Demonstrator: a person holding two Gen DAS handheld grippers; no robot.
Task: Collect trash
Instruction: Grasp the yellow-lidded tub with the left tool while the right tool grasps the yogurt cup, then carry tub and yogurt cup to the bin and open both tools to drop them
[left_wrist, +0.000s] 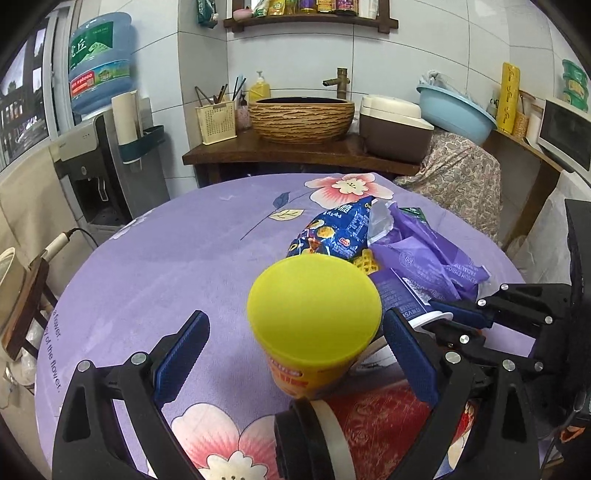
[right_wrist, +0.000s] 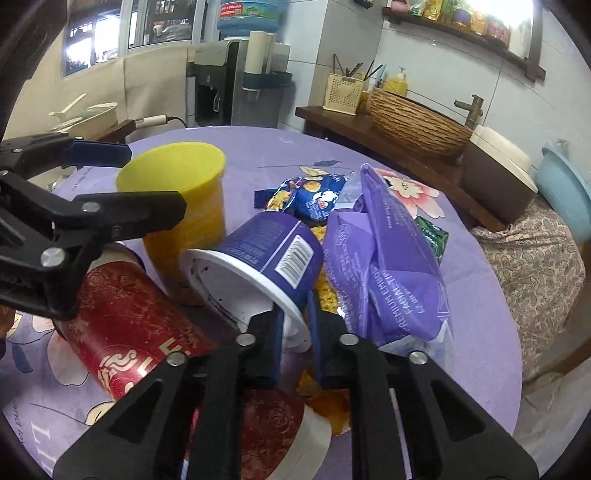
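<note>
Pinching the rim of the tipped purple cup (right_wrist: 275, 254) at lower centre, right gripper (right_wrist: 293, 345) was clamped; left gripper (left_wrist: 295, 354) stood apart around the yellow can (left_wrist: 314, 332)

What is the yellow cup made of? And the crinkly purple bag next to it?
The yellow cup looks like smooth, matte plastic: even colour, thin stiff rim. The purple bag looks like thin glossy plastic film: it creases sharply and catches the light. Neither can be told for sure by sight alone.

Bare tablecloth (left_wrist: 166, 251) left of yellow cup (left_wrist: 314, 306)
</note>
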